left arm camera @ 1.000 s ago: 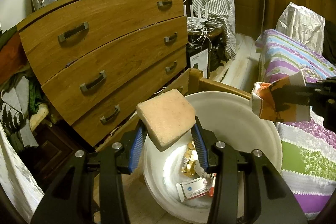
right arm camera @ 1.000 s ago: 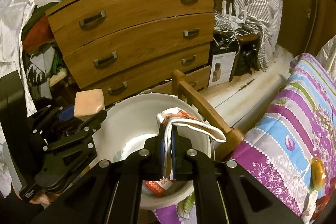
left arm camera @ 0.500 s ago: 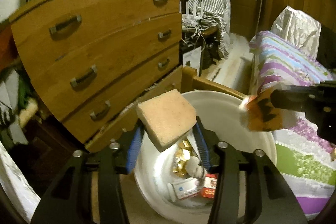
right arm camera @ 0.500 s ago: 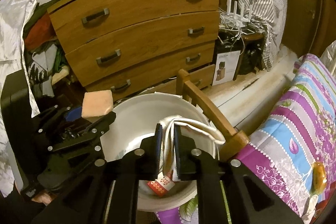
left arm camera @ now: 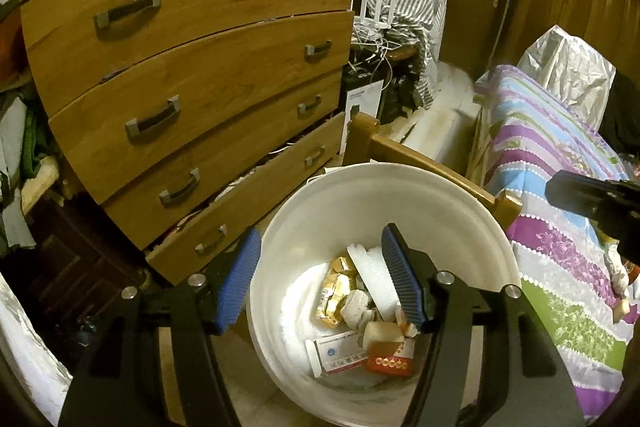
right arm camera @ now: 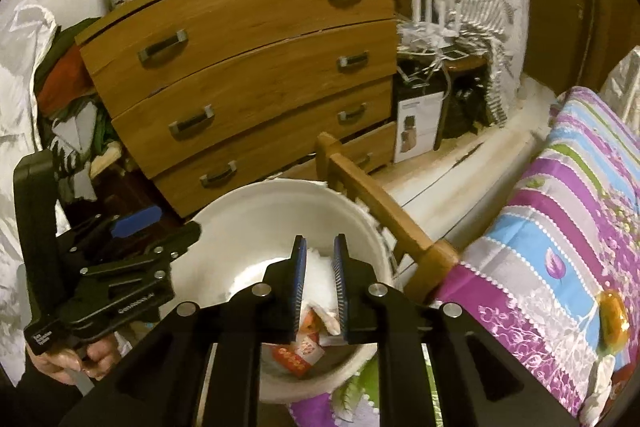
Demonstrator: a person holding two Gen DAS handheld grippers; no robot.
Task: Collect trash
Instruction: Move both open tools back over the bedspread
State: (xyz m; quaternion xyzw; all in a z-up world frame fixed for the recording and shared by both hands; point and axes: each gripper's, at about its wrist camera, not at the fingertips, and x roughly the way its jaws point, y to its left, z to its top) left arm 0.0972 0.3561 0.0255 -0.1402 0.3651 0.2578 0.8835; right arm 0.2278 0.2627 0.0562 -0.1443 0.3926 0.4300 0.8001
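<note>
A white bucket (left arm camera: pixel 472 227) stands on the floor between the dresser and the bed. It holds trash: gold wrappers (left arm camera: pixel 334 291), white foam (left arm camera: pixel 372 271), a white carton (left arm camera: pixel 340 353), a red pack (left arm camera: pixel 390 363) and a pale sponge (left arm camera: pixel 380 333). My left gripper (left arm camera: pixel 320 267) is open and empty above the bucket; it also shows in the right wrist view (right arm camera: pixel 136 223). My right gripper (right arm camera: pixel 320 263) is open and empty over the bucket (right arm camera: pixel 256 211), with crumpled wrappers (right arm camera: pixel 310 335) below it. Its dark tip shows in the left wrist view (left arm camera: pixel 580 193).
A wooden dresser (left arm camera: pixel 192 67) with several drawers stands behind the bucket, its lowest drawer ajar. A wooden bed frame (right arm camera: pixel 380 211) and striped bedspread (right arm camera: pixel 560 207) lie to the right. An orange wrapped item (right arm camera: pixel 612 315) lies on the bedspread. Clothes pile at the left (right arm camera: pixel 68 75).
My left gripper opened and the sponge dropped into the bucket. My right gripper opened and the crumpled wrapper fell into the bucket.
</note>
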